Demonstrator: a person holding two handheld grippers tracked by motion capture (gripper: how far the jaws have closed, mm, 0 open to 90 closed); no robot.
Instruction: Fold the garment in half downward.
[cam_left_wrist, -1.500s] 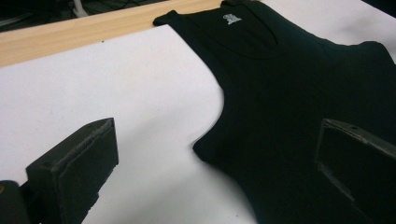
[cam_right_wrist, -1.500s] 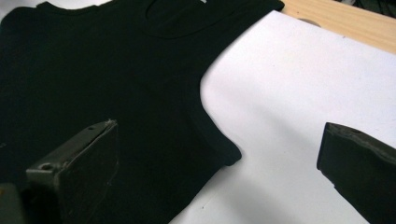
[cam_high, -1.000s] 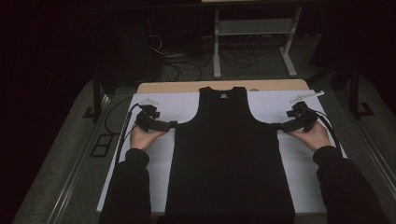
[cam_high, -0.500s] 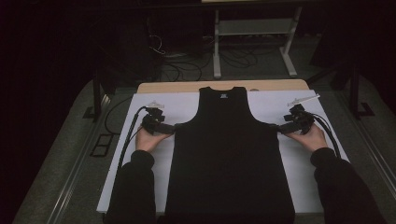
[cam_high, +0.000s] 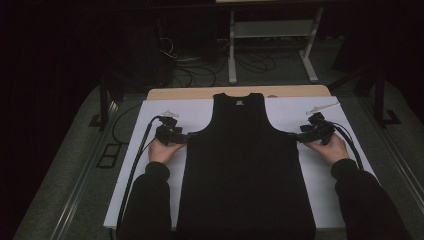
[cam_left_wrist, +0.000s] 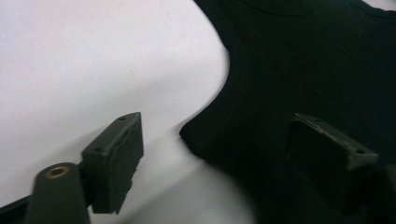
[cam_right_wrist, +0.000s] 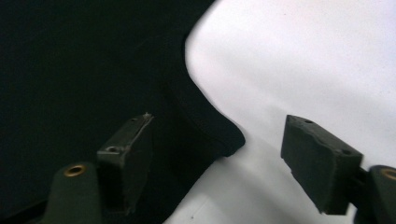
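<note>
Black tank top (cam_high: 245, 170) flat on white bench (cam_high: 150, 175). L hand-held gripper (cam_high: 184, 138) & R hand-held gripper (cam_high: 296, 136) at underarm corners, jaws just been closing, fabric between, not yet clamped.

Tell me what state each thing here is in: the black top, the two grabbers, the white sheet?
Black tank top: spread flat, front up, neck away from the person.
Left gripper: open, closing; fingers straddle the top's underarm corner.
Right gripper: open, closing; fingers straddle the opposite underarm corner.
White sheet: flat on the table, under the top.
</note>
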